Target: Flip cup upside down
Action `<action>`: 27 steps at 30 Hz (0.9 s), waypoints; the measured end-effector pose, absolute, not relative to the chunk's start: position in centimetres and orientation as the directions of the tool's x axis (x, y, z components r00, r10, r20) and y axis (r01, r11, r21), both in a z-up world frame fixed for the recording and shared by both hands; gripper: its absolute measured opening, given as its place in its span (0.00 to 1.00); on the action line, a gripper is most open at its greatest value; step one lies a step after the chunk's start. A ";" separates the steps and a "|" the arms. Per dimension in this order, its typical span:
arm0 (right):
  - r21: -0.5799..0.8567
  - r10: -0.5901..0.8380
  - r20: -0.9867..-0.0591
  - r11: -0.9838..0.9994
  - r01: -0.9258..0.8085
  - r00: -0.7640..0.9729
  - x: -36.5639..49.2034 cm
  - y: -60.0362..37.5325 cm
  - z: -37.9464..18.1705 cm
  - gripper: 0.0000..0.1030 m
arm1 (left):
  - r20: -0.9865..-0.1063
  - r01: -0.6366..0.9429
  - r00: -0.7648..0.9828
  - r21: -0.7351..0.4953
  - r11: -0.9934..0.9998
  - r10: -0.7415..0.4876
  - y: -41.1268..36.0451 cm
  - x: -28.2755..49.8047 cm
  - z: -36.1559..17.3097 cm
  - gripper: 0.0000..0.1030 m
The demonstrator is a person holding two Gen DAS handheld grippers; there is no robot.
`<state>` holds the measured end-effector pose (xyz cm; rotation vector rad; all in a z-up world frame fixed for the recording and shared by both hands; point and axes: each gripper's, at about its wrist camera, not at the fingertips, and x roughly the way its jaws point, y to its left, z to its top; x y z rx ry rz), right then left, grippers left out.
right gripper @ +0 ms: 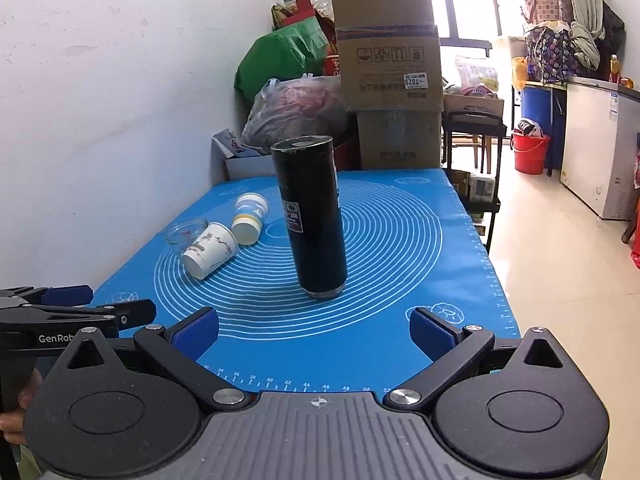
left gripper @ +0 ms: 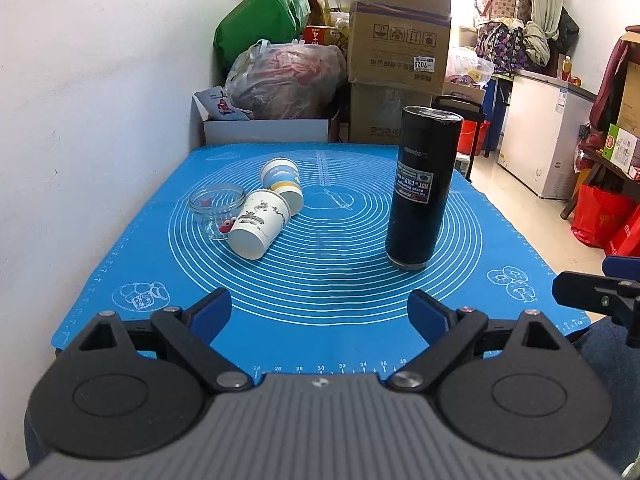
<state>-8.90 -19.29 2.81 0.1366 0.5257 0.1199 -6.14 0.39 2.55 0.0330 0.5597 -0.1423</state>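
Observation:
A tall black tumbler (left gripper: 422,188) stands on the blue mat (left gripper: 320,280), its label text reading upside down; it also shows in the right wrist view (right gripper: 314,216). My left gripper (left gripper: 320,316) is open and empty, low over the mat's near edge, well short of the tumbler. My right gripper (right gripper: 314,336) is open and empty, just in front of the tumbler. The right gripper's side shows at the left wrist view's right edge (left gripper: 596,292); the left gripper shows at the right wrist view's left edge (right gripper: 72,312).
Two paper cups lie on their sides: a white one (left gripper: 258,226) and a blue-and-yellow one (left gripper: 282,184), next to a small glass jar (left gripper: 216,208) near the left wall. Cardboard boxes (left gripper: 400,40) and bags (left gripper: 288,80) stand behind the table. The floor drops off to the right.

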 end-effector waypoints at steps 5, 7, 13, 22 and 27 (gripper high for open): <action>0.153 0.148 -0.490 0.985 -0.082 0.859 -9.0 -19.1 2.9 1.00 | -0.528 0.147 0.839 -0.007 0.989 -0.128 0.4 -6.3 2.6 0.91; 0.154 0.148 -0.490 0.985 -0.082 0.859 -9.0 -19.1 2.9 1.00 | -0.528 0.146 0.840 -0.009 0.989 -0.129 0.5 -6.3 2.5 0.91; 0.148 0.146 -0.487 0.985 -0.084 0.861 -9.1 -19.0 3.1 1.00 | -0.526 0.144 0.841 -0.009 0.990 -0.127 0.5 -6.5 2.6 0.91; 0.145 0.149 -0.484 0.985 -0.089 0.862 -9.5 -19.0 3.2 1.00 | -0.526 0.146 0.841 -0.009 0.989 -0.129 0.7 -6.7 2.7 0.91; 0.144 0.152 -0.484 0.985 -0.092 0.862 -9.5 -18.9 3.3 1.00 | -0.525 0.149 0.841 -0.007 0.989 -0.130 0.7 -6.8 2.7 0.91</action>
